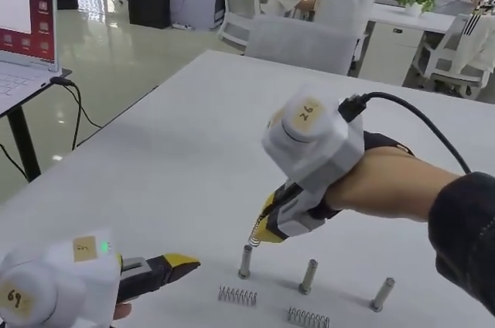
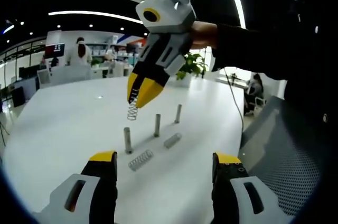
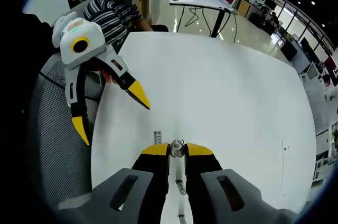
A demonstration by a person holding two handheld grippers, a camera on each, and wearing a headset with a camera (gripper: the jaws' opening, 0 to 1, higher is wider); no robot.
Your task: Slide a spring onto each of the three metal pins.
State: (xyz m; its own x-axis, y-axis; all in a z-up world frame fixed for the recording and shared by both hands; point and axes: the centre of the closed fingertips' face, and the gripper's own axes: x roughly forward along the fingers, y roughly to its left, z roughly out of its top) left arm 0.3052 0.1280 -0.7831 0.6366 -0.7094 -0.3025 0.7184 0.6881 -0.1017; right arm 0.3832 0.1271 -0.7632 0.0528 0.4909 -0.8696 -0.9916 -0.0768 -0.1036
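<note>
Right gripper (image 1: 264, 234): we found its yellow-tipped jaws pinched together on the top end of the held spring (image 1: 254, 232); a hand (image 1: 371, 182) gripped its white body.
Held spring: it hung down from the right gripper's tips, and its lower end stood just above the first pin without touching it.
Left gripper (image 2: 165, 158): its jaws stood wide apart and held nothing; it sat low over the white table (image 1: 193, 142), with its tips pointing at the pins.
First pin (image 1: 245, 261): upright and bare, it stood almost directly beneath the right gripper's tips and nearest ahead of the left gripper's jaws.
Second pin (image 1: 308, 275): upright and bare, it stood next in the row, further ahead of the left gripper.
Third pin (image 1: 382, 294): upright and bare, it stood furthest from the left gripper.
Near loose spring (image 1: 237, 295): it lay on its side just ahead of the left gripper's jaws, beside the first pin.
Far loose spring (image 1: 308, 317): it lay on its side beside the second pin, apart from both grippers.
</note>
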